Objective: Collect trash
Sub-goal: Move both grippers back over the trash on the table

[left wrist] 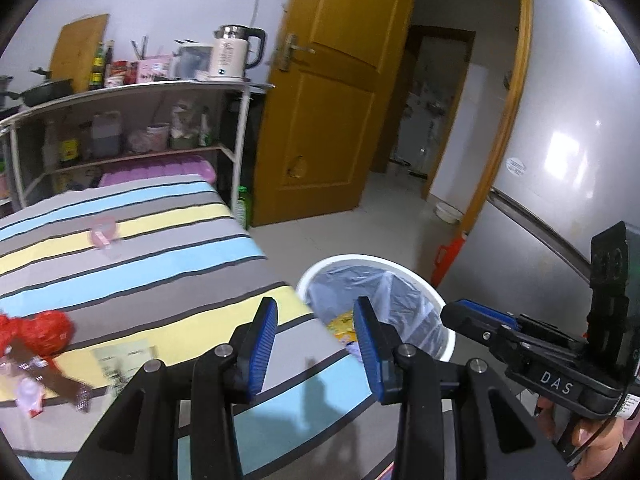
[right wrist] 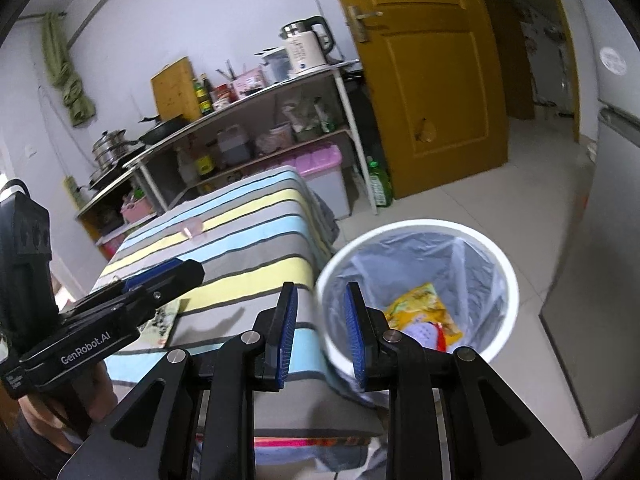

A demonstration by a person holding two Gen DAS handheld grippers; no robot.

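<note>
A white bin (right wrist: 416, 227) with a clear liner stands on the floor beside the striped table (right wrist: 248, 264). In it lies a yellow wrapper (right wrist: 420, 308). My right gripper (right wrist: 320, 328) hangs over the table's corner and the bin's rim (left wrist: 376, 262), open, with nothing between its pads. My left gripper (left wrist: 316, 340) is open and empty above the table's edge (left wrist: 224, 332). Left of it lie a red plastic bag (left wrist: 40, 332), a brown wrapper (left wrist: 52, 376) and a printed paper (left wrist: 124, 360). A small pink item (left wrist: 105, 236) sits farther back. Each gripper shows in the other's view: right gripper (left wrist: 468, 310), left gripper (right wrist: 168, 272).
A metal shelf rack (left wrist: 132, 92) with a kettle (left wrist: 234, 54), bottles and pans stands behind the table. A green bottle (right wrist: 378, 184) is on the floor by the open yellow door (left wrist: 332, 92). A grey fridge (left wrist: 568, 140) rises right of the bin.
</note>
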